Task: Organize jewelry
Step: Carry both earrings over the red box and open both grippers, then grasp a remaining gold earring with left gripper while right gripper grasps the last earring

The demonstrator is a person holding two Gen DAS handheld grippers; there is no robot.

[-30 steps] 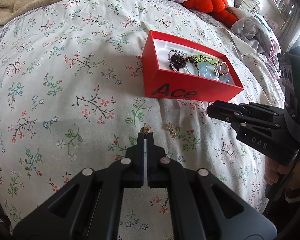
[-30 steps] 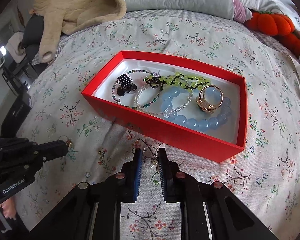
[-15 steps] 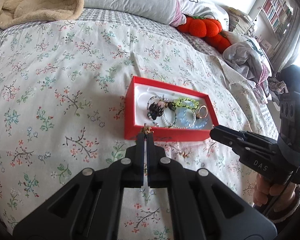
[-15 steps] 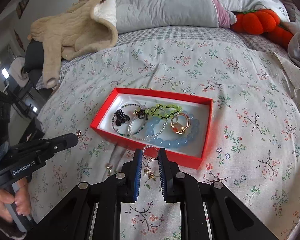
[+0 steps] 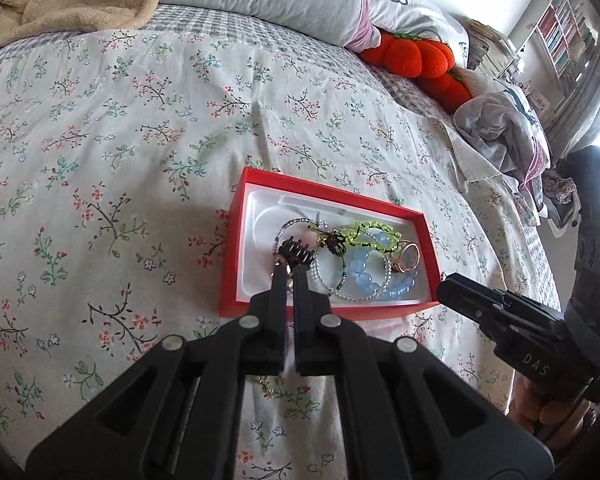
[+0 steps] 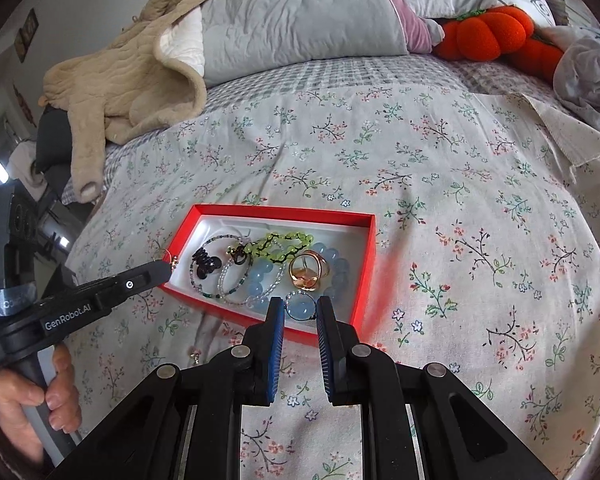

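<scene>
A red box [image 5: 231, 248] [image 6: 365, 268] lies on the floral bedspread, holding a black hair claw [image 6: 205, 263], a green bead bracelet [image 6: 286, 243], a blue bead bracelet [image 6: 260, 276], clear bead bracelets and a gold ring [image 6: 309, 270]. My left gripper [image 5: 289, 270] is shut on a small gold earring [image 6: 173, 261] above the box's left end; it shows in the right wrist view [image 6: 162, 270]. My right gripper [image 6: 299, 306] is open above the box's near wall, nothing between its pads. It shows in the left wrist view [image 5: 446, 286]. A loose earring [image 6: 195, 356] lies on the bedspread before the box.
A beige blanket [image 6: 132, 76] and grey pillow [image 6: 300, 12] lie at the bed's head. Orange pumpkin plush [image 6: 496, 36] and crumpled clothes [image 5: 500, 128] sit at the far right. A bookshelf [image 5: 560, 36] stands beyond the bed.
Both grippers rose and moved over the red box. The left one carried the gold earring up from the bedspread. The right gripper's jaws opened wider, and the small piece it held is gone.
</scene>
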